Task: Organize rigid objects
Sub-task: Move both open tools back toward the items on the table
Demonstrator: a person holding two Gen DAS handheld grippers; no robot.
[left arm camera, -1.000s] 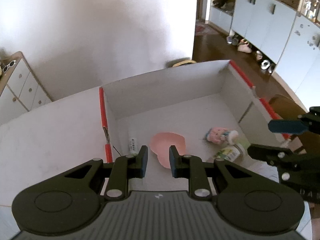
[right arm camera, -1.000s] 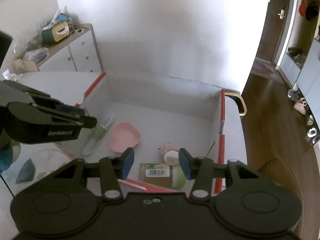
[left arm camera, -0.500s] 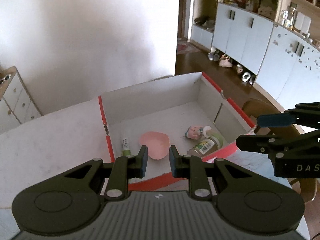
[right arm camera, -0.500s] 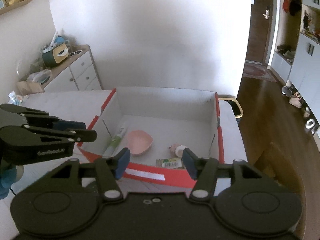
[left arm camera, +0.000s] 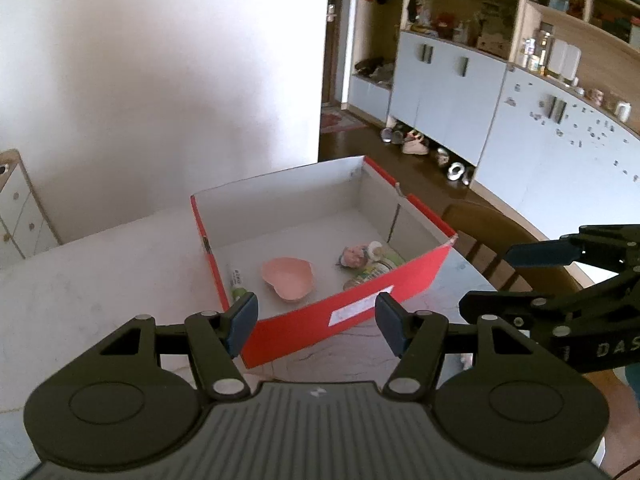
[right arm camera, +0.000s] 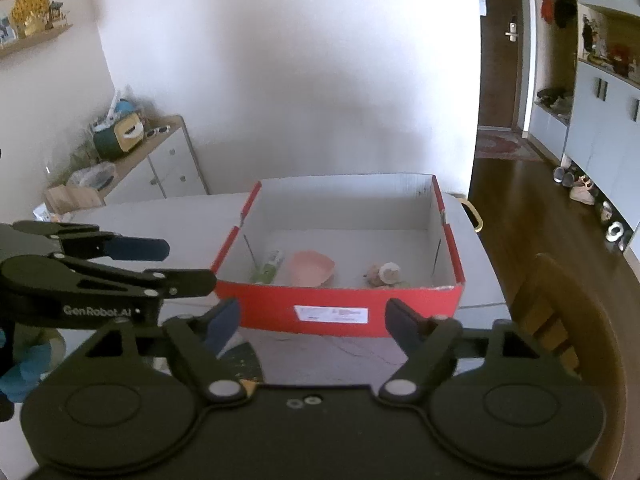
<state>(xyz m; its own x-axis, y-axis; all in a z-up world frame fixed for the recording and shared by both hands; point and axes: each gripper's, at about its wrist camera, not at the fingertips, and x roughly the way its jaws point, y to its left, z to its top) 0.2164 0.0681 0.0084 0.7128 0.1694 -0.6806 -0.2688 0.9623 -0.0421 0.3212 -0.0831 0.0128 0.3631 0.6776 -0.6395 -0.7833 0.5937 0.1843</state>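
- Cardboard box [right arm camera: 400, 300]: red outside, white inside, with a white label [right arm camera: 331, 315] on its near wall.
- Heart-shaped dish [left arm camera: 289, 278]: pale pink.
- Tube [left arm camera: 237, 282]: white body, green end.
- Jar [left arm camera: 374, 270]: green and white label.
- Small figure [left arm camera: 354, 255]: pink with a white cap.
- Left gripper [left arm camera: 316, 318]: black frame, dark blue finger pads [left arm camera: 243, 317].
- Right gripper [right arm camera: 312, 320]: black, with dark blue pads [right arm camera: 222, 326].
- Table [left arm camera: 80, 280]: white.
- Cabinets [left arm camera: 480, 92]: pale blue doors.
- Floor [right arm camera: 512, 172]: dark brown wood.
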